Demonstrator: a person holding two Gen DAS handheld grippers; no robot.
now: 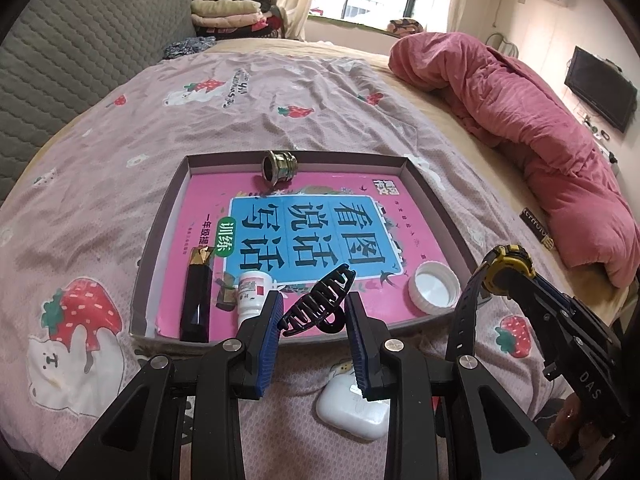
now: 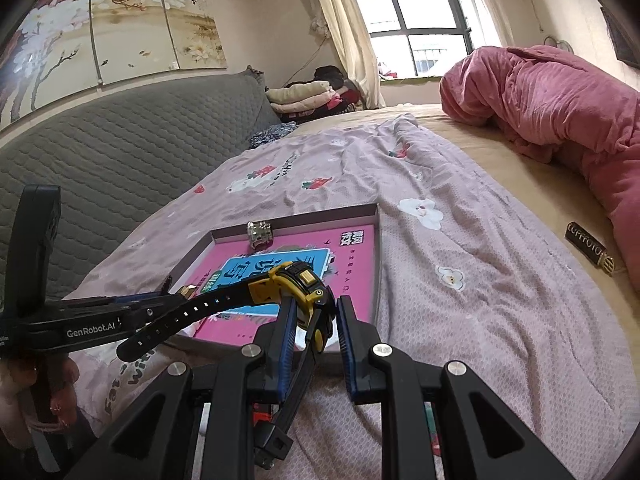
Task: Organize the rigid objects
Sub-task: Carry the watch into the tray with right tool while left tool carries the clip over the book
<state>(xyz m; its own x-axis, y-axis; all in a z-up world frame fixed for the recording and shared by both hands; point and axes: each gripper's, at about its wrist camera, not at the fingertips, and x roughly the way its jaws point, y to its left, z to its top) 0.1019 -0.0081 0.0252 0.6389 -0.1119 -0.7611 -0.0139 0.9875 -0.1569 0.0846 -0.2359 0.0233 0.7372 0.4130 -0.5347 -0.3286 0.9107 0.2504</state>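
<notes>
The left gripper (image 1: 312, 316) is hovering at the near edge of the shallow cardboard tray (image 1: 160, 220), jaws apart, with the black plastic claw hair clip (image 1: 316, 304) lying between them on the pink-and-blue book cover (image 1: 304, 224). The right gripper (image 2: 316, 320) is holding the yellow-and-black wristwatch (image 2: 296, 284) by its case, jaws clamped on it, beside the tray's near right corner. A white earbud case (image 1: 352, 412) is lying on the bedsheet (image 1: 240, 112).

An open tool (image 1: 313, 322) frames a black hair clip (image 1: 316, 304) above a tray (image 1: 160, 216) on a bed (image 1: 200, 112).
</notes>
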